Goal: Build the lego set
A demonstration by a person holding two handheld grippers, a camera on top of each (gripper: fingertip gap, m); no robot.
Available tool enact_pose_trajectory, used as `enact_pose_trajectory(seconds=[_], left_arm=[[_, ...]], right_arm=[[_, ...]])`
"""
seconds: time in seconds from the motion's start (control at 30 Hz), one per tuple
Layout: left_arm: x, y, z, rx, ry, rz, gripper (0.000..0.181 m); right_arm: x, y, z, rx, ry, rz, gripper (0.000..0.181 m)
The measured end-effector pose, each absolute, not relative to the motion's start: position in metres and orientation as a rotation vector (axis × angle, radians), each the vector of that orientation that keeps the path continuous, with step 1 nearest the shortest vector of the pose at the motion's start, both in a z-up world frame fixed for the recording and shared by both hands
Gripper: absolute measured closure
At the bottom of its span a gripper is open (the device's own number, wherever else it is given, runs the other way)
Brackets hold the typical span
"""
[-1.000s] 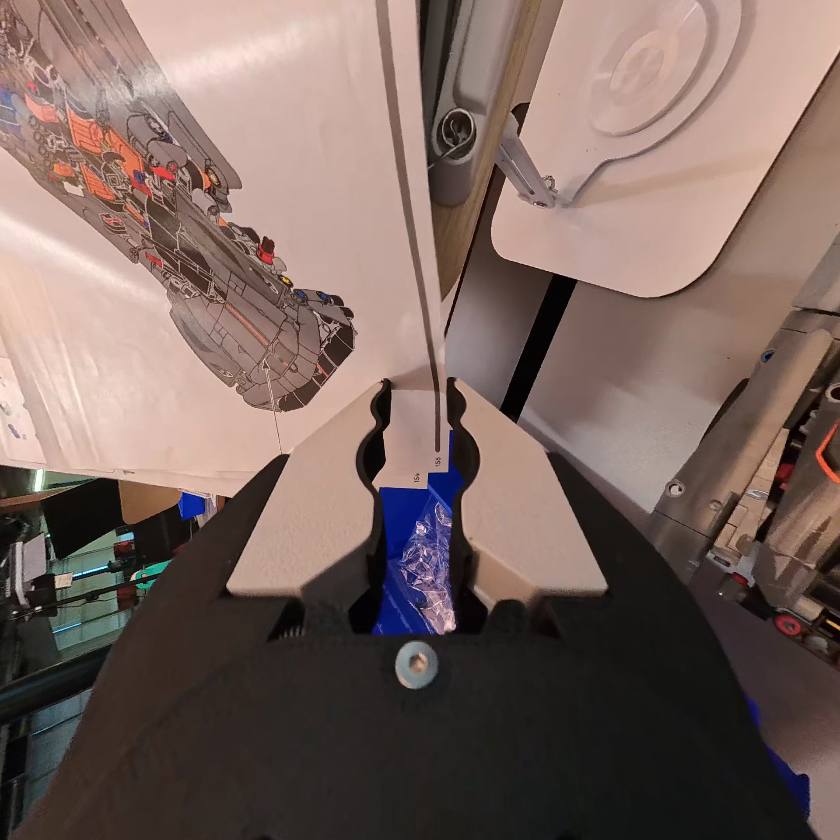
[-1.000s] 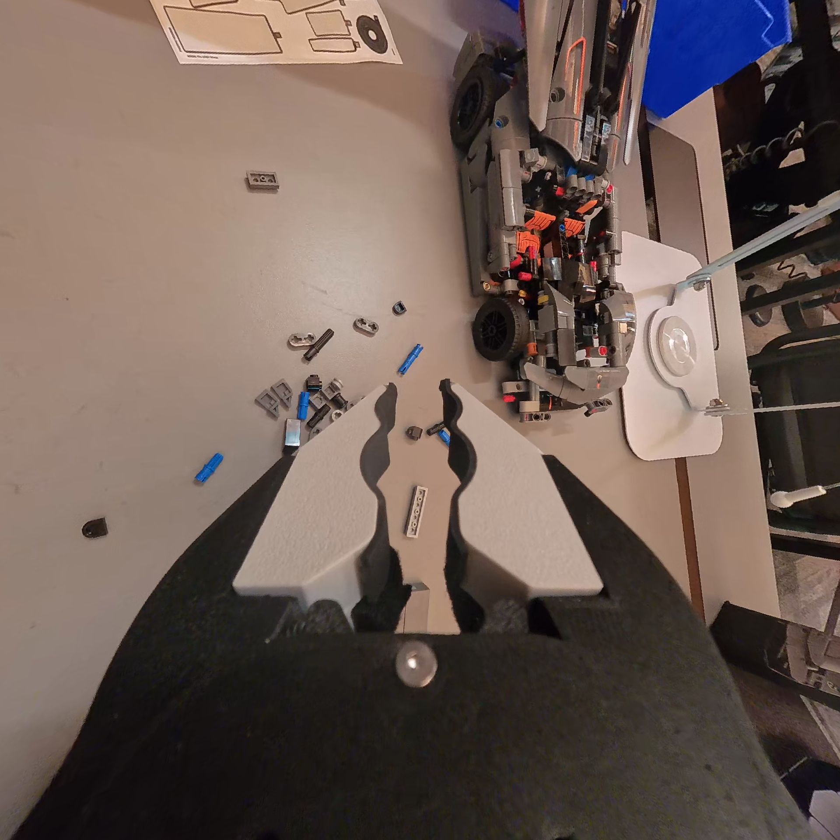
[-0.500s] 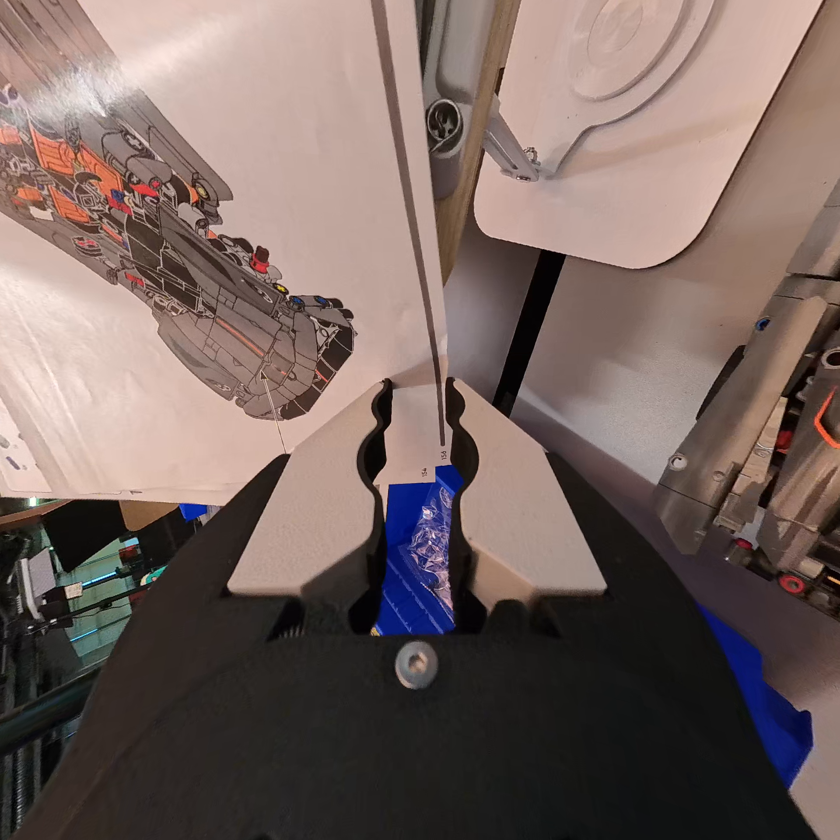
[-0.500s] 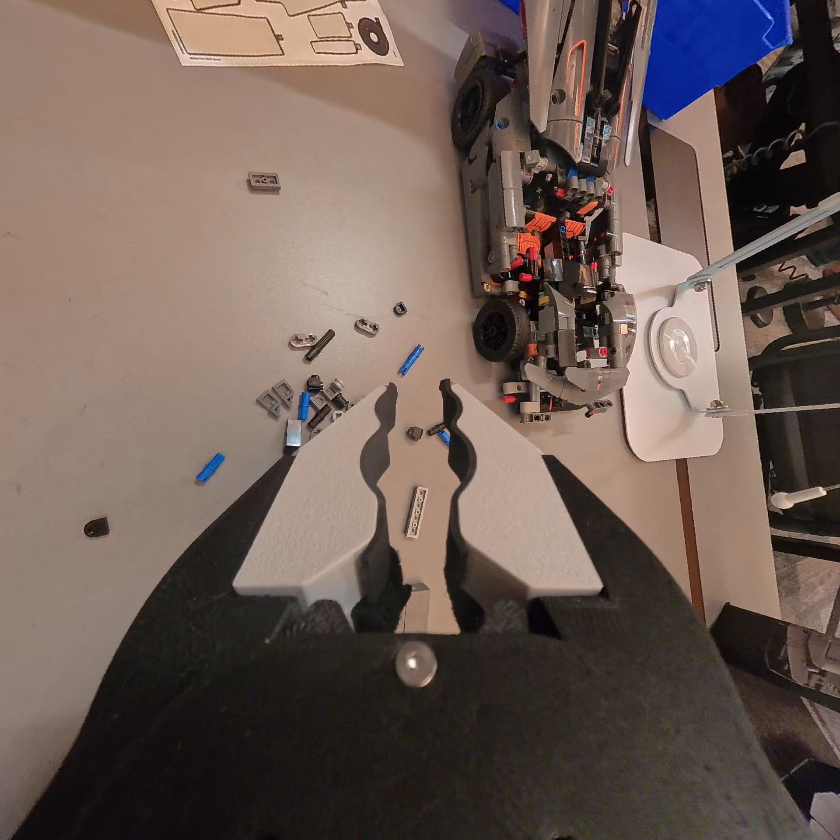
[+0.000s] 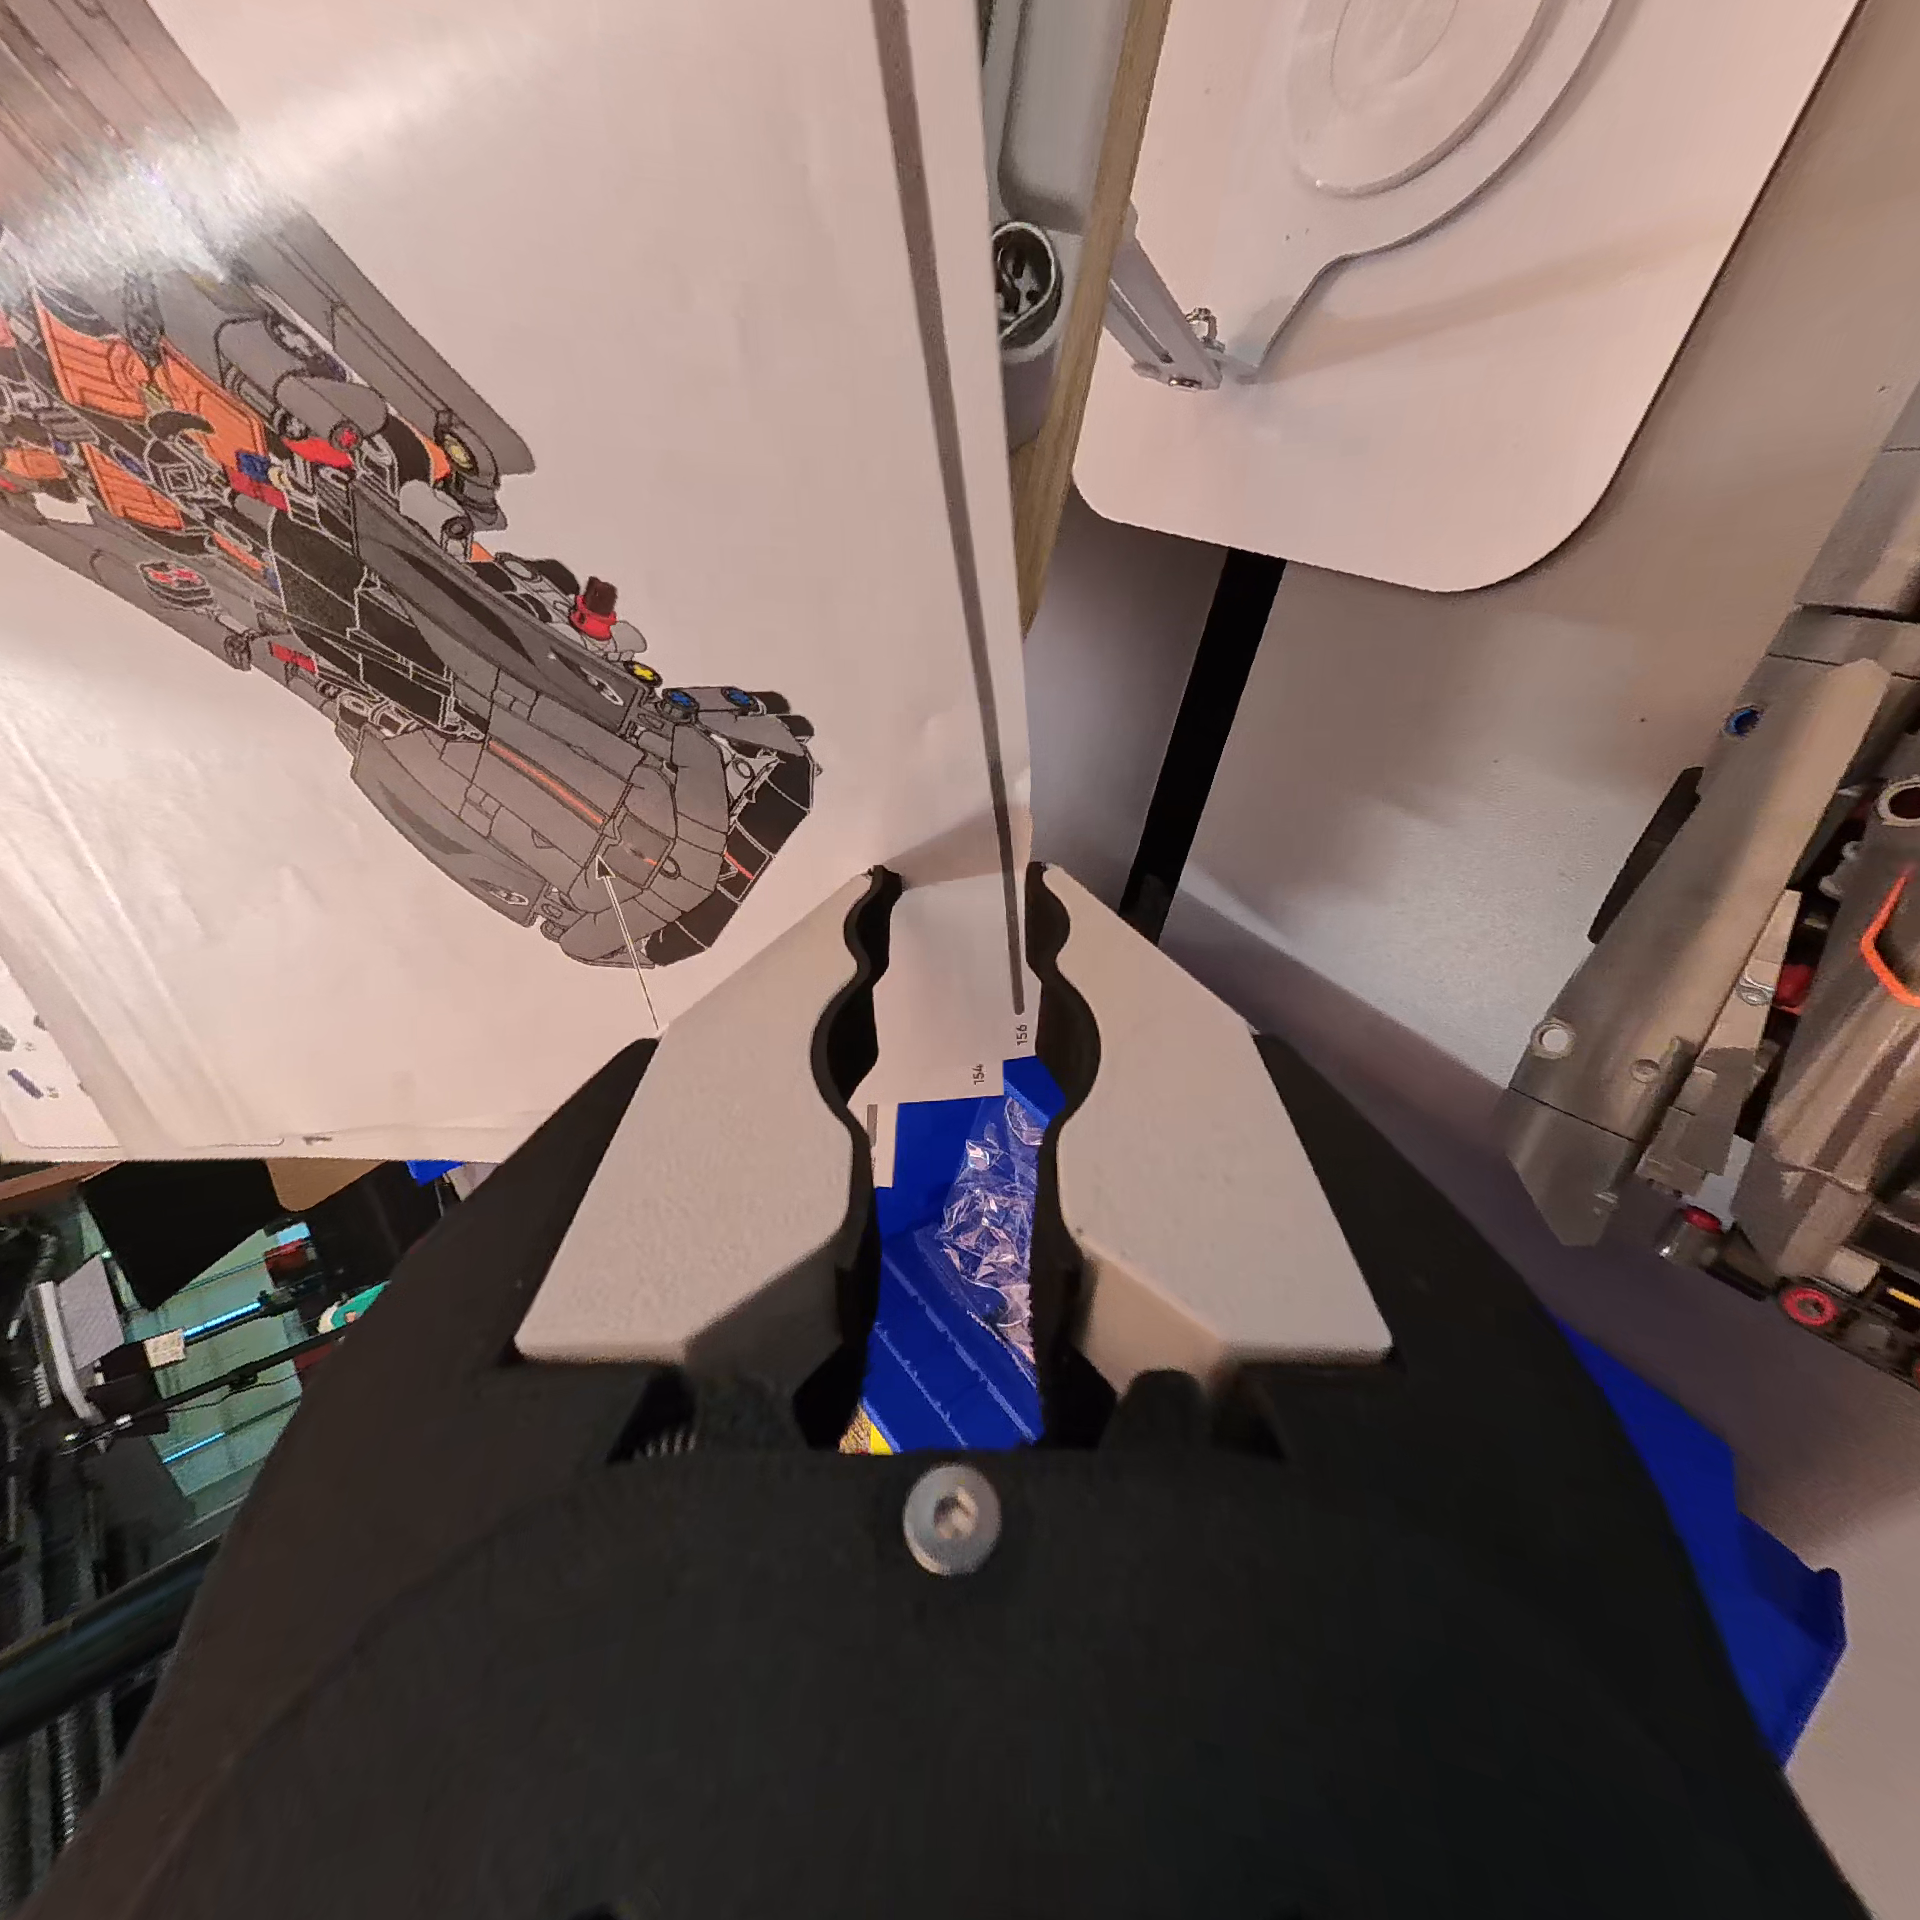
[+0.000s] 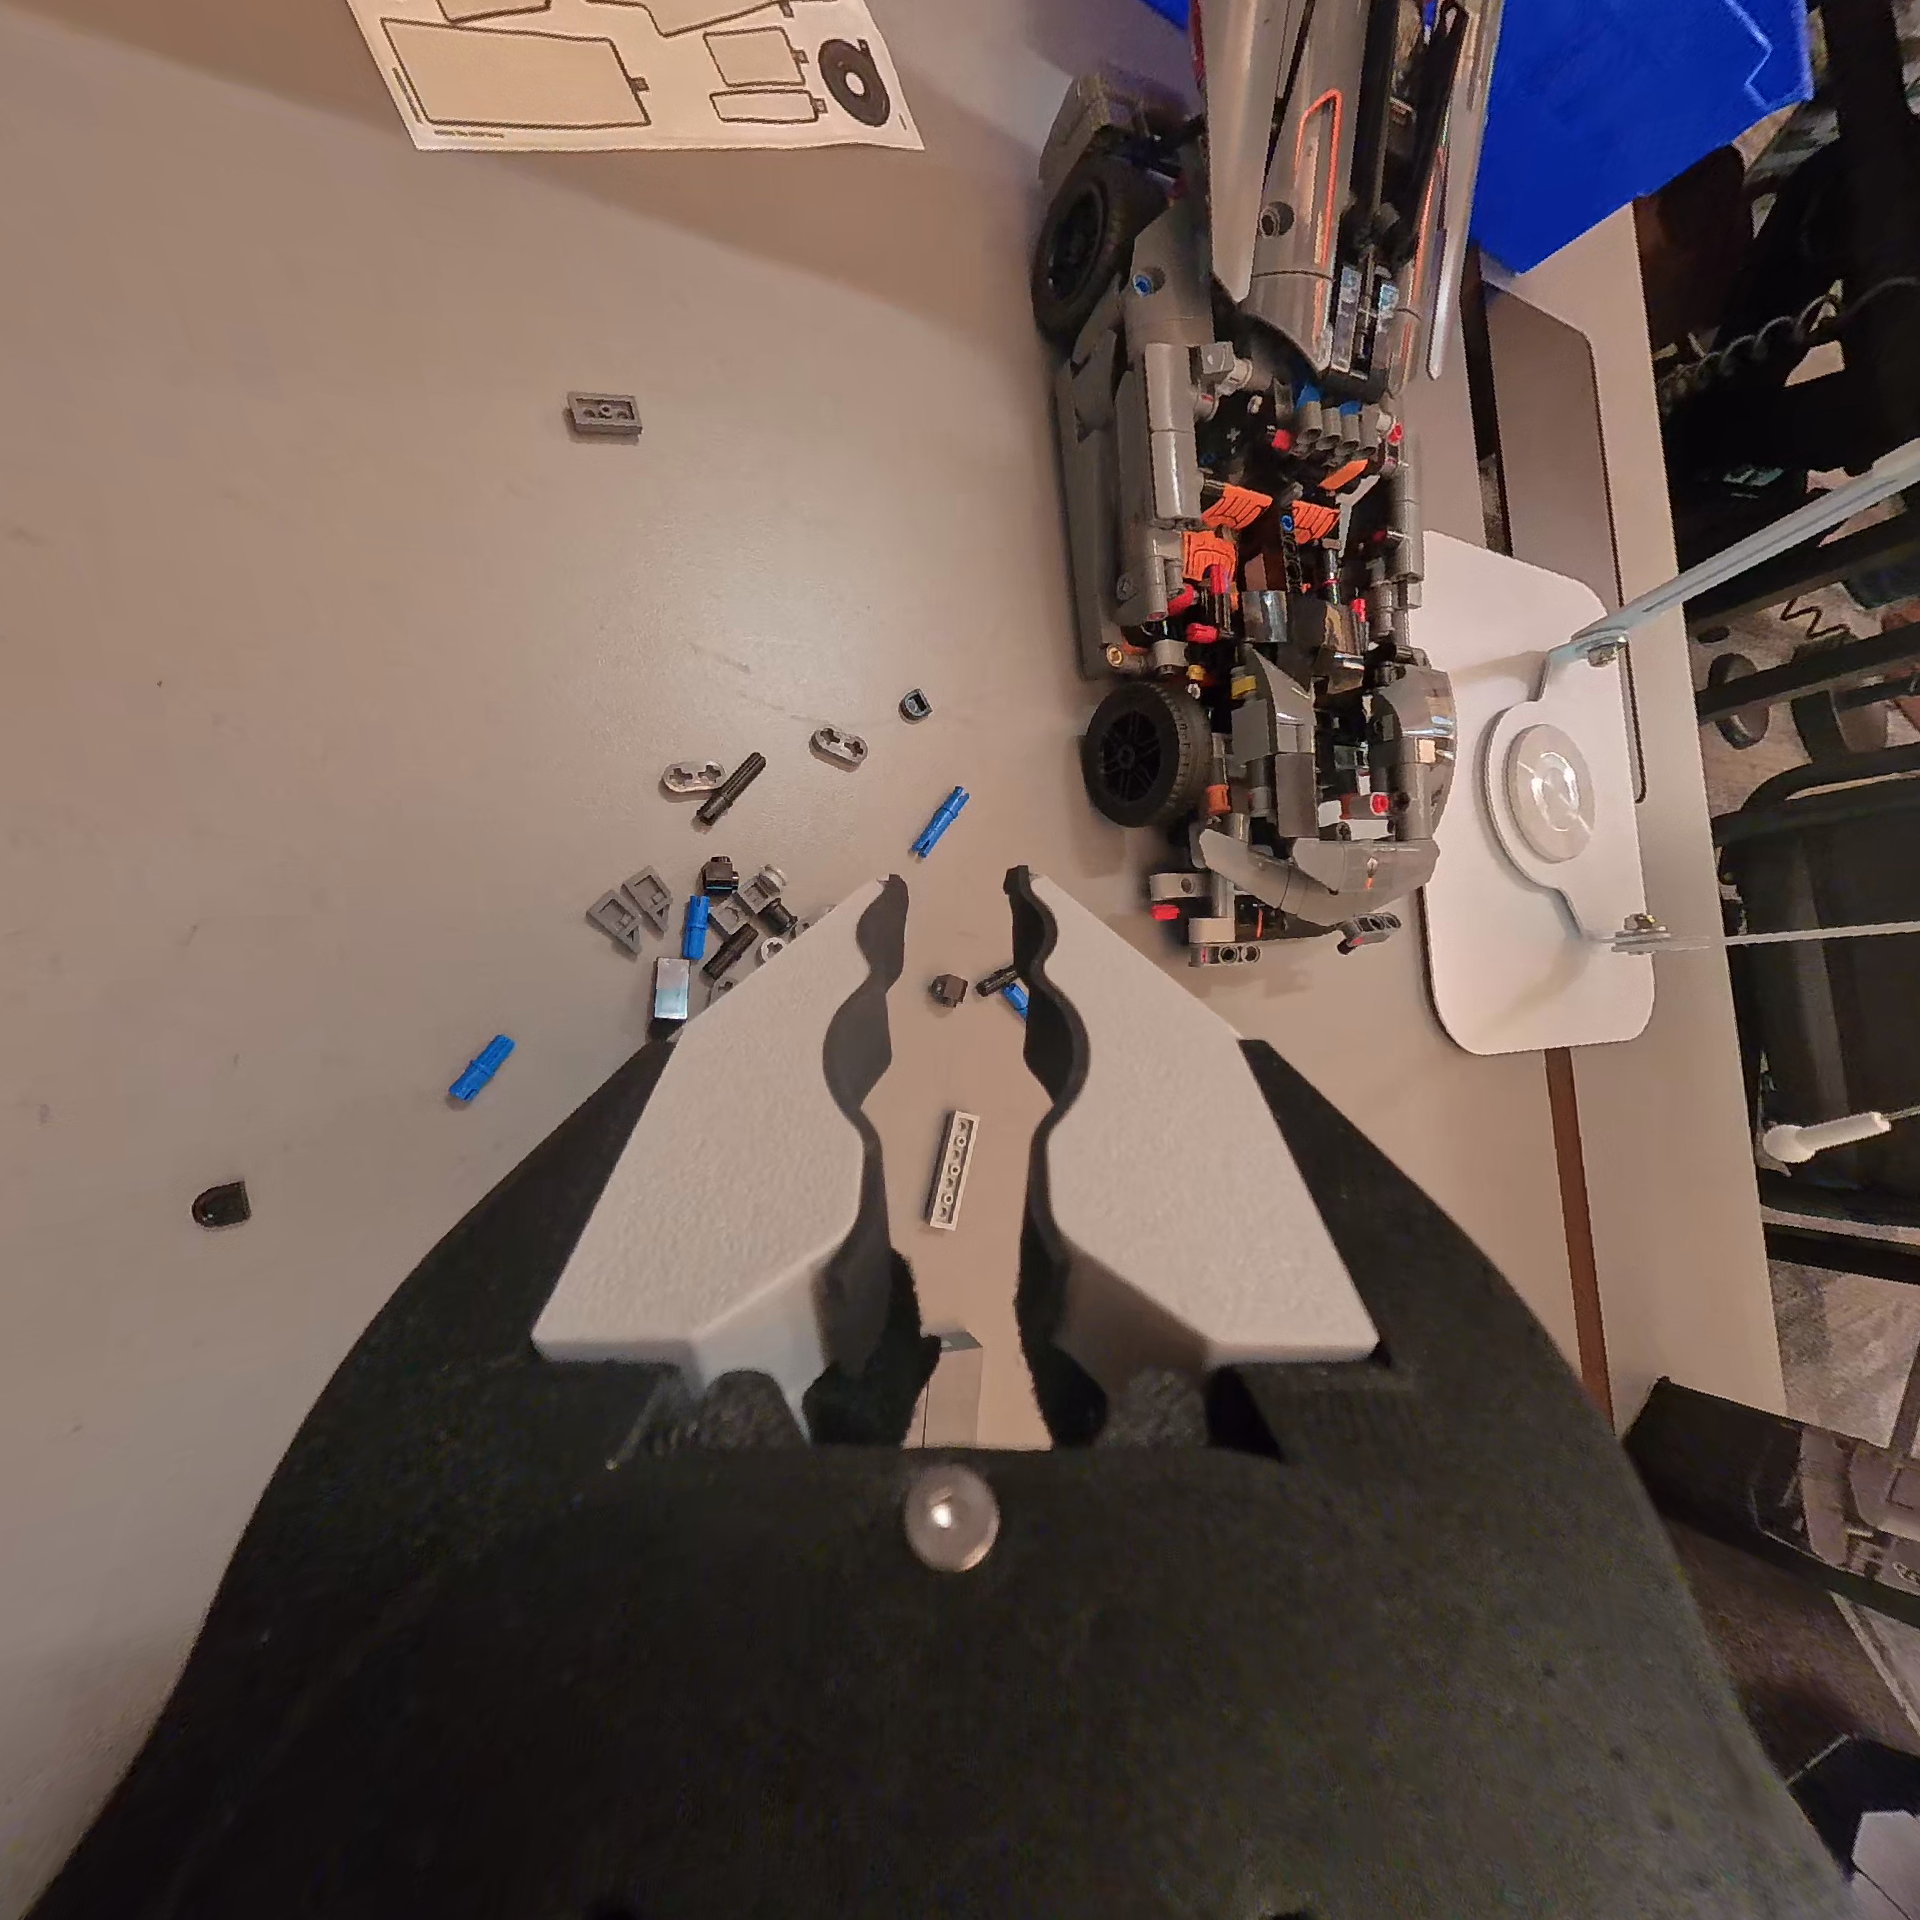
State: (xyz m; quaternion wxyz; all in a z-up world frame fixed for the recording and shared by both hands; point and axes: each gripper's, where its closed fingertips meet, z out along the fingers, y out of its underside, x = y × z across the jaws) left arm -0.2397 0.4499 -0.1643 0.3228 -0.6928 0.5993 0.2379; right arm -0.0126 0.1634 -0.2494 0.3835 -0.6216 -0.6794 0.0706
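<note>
Grey tabletop (image 6: 312, 571) fills my right view, with the half-built car (image 6: 1268, 582) at one o'clock beside a white pad (image 6: 1527, 997). Loose pieces (image 6: 717, 914) lie scattered at ten o'clock off my right gripper (image 6: 954, 883), whose fingers stand apart over a pale strip (image 6: 953, 1171), holding nothing. A sticker sheet (image 6: 634, 73) sits at eleven, a blue bin (image 6: 1621, 114) at one. My left gripper (image 5: 954, 883) has its fingers apart around the manual (image 5: 520, 520) corner; whether they touch the page, I cannot tell. Below them lies a clear bag (image 5: 992, 1226).
</note>
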Motion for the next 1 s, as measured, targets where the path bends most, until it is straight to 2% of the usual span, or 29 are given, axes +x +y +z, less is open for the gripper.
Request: enact_pose_trajectory(seconds=[0.7, 1.0], left_arm=[[-0.2405, 0.449, -0.1642, -1.899, 1.662, 0.63, 0.158], [-0.242, 0.453, -0.1664, -1.904, 1.678, 0.686, 0.152]], right_arm=[[-0.0126, 0.1631, -0.2489, -1.585, -1.732, 0.188, 0.163], [-0.0125, 0.1632, -0.2482, -1.584, -1.731, 0.19, 0.163]])
